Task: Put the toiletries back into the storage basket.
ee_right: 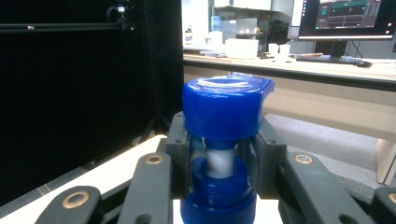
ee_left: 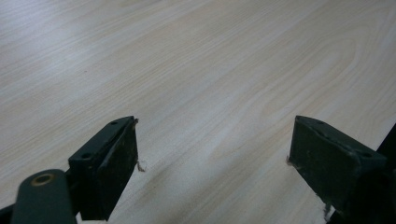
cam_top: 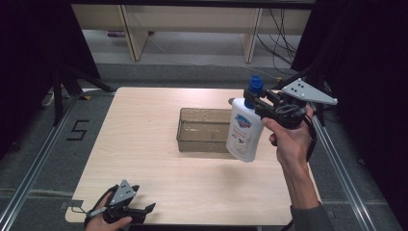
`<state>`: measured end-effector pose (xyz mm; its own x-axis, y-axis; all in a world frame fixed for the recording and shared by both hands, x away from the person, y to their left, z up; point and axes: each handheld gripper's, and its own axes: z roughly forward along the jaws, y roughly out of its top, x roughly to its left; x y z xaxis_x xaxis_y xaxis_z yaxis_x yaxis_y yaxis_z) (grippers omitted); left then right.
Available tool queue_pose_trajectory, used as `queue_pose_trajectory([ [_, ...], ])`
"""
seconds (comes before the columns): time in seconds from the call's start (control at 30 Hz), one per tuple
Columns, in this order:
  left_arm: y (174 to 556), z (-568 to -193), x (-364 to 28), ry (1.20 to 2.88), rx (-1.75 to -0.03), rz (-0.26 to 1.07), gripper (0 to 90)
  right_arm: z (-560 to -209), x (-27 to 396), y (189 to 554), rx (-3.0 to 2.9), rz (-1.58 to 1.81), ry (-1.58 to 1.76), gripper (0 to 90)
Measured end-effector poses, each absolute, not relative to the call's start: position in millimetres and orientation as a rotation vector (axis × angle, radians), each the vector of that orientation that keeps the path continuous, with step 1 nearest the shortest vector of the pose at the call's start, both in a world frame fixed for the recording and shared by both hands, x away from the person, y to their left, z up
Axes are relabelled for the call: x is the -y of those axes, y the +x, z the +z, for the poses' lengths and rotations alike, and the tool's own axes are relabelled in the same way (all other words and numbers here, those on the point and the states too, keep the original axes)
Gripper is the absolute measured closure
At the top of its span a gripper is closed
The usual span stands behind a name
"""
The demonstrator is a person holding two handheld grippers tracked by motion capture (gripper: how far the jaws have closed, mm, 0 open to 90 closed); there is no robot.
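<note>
The bottle (cam_top: pixel 246 132) is grasped at its neck by the right tongs (cam_top: pixel 260 103), at three o'clock of the tray (cam_top: pixel 204 130); the left tongs (cam_top: pixel 146 210) are released.

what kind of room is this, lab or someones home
Most likely a lab or recording workspace, not a home. The wooden table stands between black curtains and floor rails, with a number five taped on the floor. A monitor and keyboard sit on a desk behind.
</note>
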<state>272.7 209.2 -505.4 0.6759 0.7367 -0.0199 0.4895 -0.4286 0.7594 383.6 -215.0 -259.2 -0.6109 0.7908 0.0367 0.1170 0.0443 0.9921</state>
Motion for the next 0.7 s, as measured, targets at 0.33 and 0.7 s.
queue_pose_trajectory([
  [0.33, 272.0, -505.0, -209.6, 2.104, -0.924, 0.39, 14.9, -255.9, 215.5, 402.4, -1.771, 1.6, 0.939, 65.8],
  [0.7, 272.1, -504.9, -209.9, 2.106, -0.928, 0.38, 14.9, -256.1, 211.7, 423.3, -1.757, 1.592, 0.956, 65.9],
])
